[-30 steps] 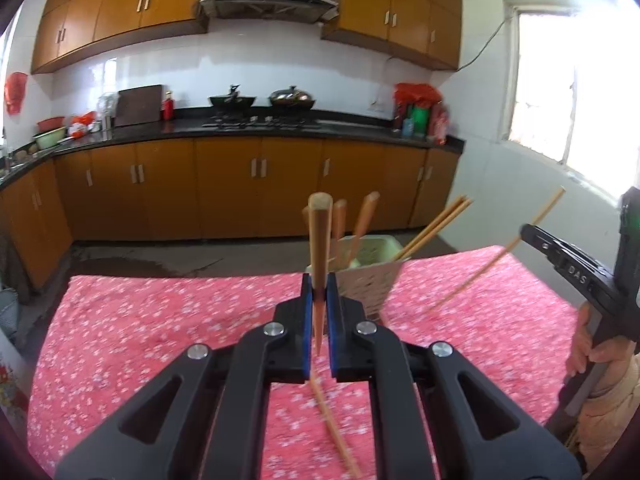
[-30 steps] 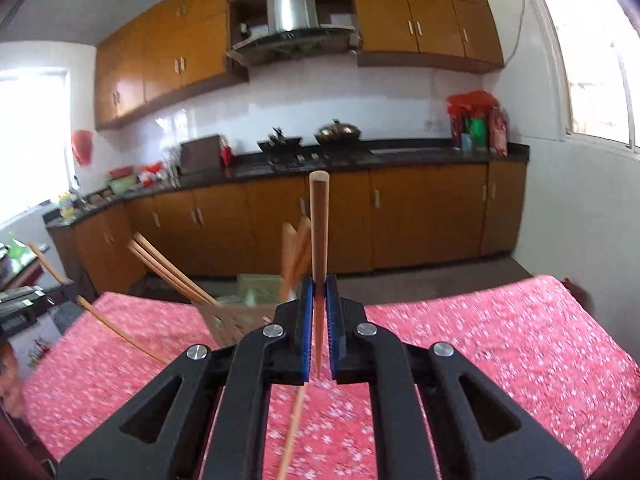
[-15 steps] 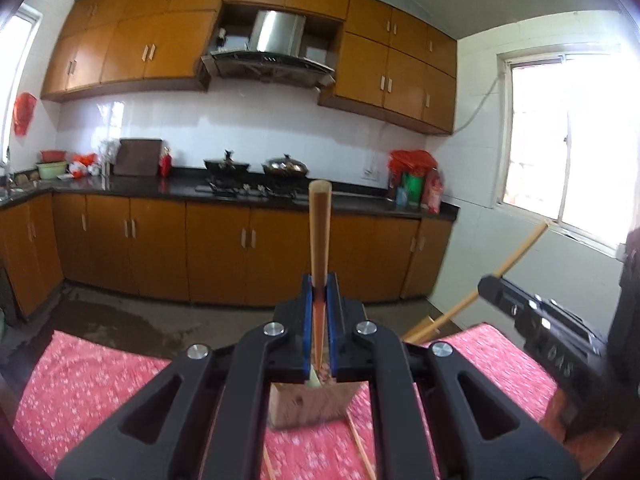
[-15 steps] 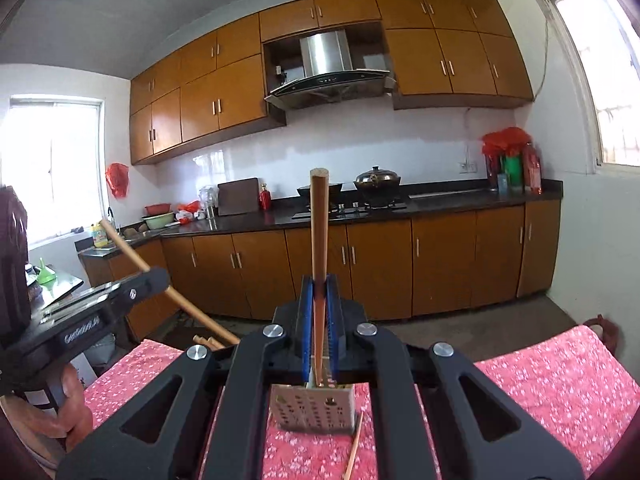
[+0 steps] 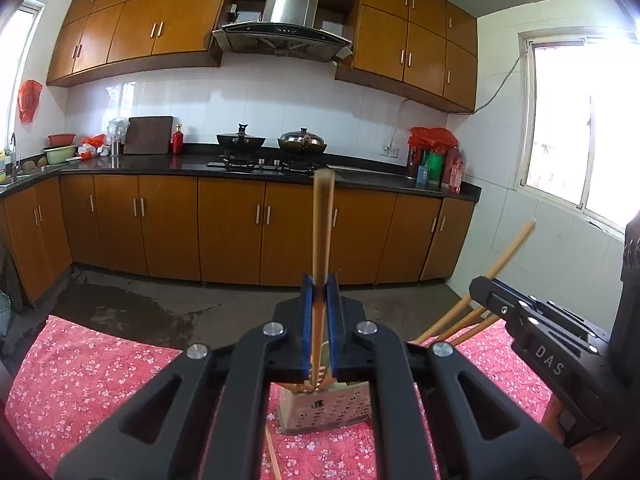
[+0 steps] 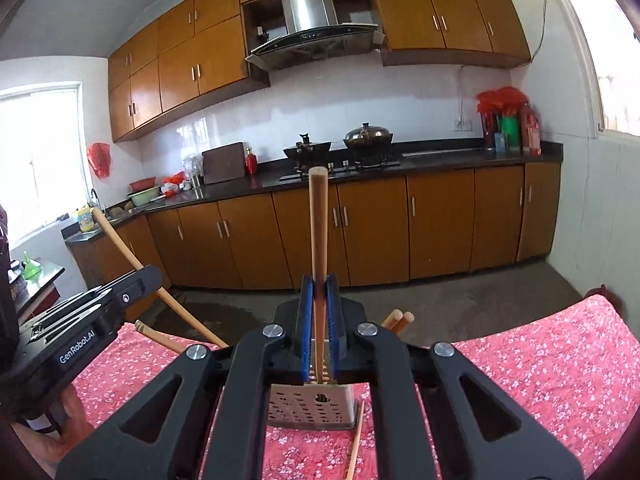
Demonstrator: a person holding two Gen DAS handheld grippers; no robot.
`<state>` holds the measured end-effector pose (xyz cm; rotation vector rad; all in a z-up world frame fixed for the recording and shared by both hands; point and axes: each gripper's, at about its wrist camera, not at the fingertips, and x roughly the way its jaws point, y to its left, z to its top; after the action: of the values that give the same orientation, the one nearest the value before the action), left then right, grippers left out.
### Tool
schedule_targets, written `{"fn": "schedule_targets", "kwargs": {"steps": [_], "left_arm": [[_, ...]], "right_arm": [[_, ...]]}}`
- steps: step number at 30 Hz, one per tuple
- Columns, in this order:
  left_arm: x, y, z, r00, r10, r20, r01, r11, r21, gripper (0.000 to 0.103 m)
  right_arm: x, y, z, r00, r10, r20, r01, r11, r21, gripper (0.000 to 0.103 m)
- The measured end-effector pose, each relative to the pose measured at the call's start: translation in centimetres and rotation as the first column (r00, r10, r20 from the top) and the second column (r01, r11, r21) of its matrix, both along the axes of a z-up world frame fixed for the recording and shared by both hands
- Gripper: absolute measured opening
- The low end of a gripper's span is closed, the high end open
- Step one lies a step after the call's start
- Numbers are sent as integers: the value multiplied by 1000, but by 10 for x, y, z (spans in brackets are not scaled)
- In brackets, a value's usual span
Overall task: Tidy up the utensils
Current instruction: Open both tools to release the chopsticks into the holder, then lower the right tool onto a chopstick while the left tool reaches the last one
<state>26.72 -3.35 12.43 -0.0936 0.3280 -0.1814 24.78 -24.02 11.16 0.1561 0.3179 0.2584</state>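
We pinch one light, stiff, slippery chopstick in our left gripper and another in our right gripper, mid-shaft, tips just below the fingers over the perforated holder.

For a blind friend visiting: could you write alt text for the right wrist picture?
A black claw clamps one upright wooden chopstick above a perforated utensil holder on a red floral tablecloth. A second claw holds another chopstick at left; kitchen cabinets behind.

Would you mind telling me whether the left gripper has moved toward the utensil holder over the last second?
Yes. The left gripper has closed in on the utensil holder, which now sits directly beneath its fingers on the red tablecloth instead of ahead.
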Motion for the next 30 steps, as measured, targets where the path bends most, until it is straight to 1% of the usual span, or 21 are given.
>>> {"fn": "schedule_targets", "kwargs": {"steps": [2, 3, 4, 5, 8, 9, 12, 15, 17, 18, 19, 21, 22, 23, 24, 27, 30], "left_arm": [[-3, 4, 4, 1000, 2, 12, -2, 1000, -7, 14], [-5, 7, 6, 1000, 4, 18, -4, 1000, -10, 16], [-9, 9, 10, 999, 9, 32, -8, 1000, -16, 20], [-13, 13, 12, 999, 13, 40, -12, 1000, -18, 23], [-29, 24, 23, 997, 29, 67, -27, 999, -34, 26], [-38, 30, 27, 996, 40, 75, -38, 999, -36, 26], [-60, 45, 28, 994, 75, 77, -73, 997, -28, 31], [-80, 64, 14, 991, 120, 54, -120, 993, -6, 34], [-90, 77, -9, 985, 171, 12, -171, 985, 27, 35], [-92, 82, -19, 983, 182, -8, -181, 983, 37, 35], [-93, 88, -38, 979, 199, -51, -196, 979, 55, 35], [-91, 95, -66, 969, 218, -118, -209, 975, 81, 35], [-88, 99, -87, 960, 214, -178, -202, 976, 83, 35], [-88, 100, -101, 954, 213, -213, -199, 976, 83, 35], [-87, 101, -117, 945, 209, -252, -194, 978, 84, 35], [-87, 99, -146, 929, 180, -323, -170, 984, 60, 35], [-85, 87, -166, 917, 135, -376, -130, 991, 39, 35]], "right_arm": [[-5, -1, 4, 1000, -7, 12, 7, 1000, -8, 14], [-10, -4, 7, 1000, -13, 22, 13, 1000, -7, 20], [-12, -6, 10, 999, -17, 32, 17, 1000, -2, 23], [-17, -9, 14, 999, -24, 44, 24, 1000, 3, 23], [-33, -20, 21, 997, -48, 62, 47, 999, 12, 23], [-37, -23, 21, 997, -55, 62, 54, 998, 14, 25], [-52, -37, 13, 996, -83, 38, 82, 997, 9, 29], [-58, -51, -20, 992, -118, -53, 117, 993, -13, 29], [-56, -55, -46, 984, -120, -130, 118, 993, -22, 29], [-53, -56, -68, 975, -119, -189, 115, 993, -32, 29], [-53, -55, -88, 965, -117, -236, 111, 993, -39, 29], [-52, -49, -123, 942, -89, -323, 82, 996, -36, 29], [-51, -45, -137, 931, -74, -357, 67, 997, -34, 29], [-51, -38, -153, 917, -51, -396, 45, 999, -26, 29], [-51, -32, -162, 907, -32, -421, 27, 999, -18, 29], [-54, -7, -193, 874, 24, -486, -40, 999, -22, 29], [-57, 11, -208, 862, 31, -505, -74, 995, -66, 28]]}}
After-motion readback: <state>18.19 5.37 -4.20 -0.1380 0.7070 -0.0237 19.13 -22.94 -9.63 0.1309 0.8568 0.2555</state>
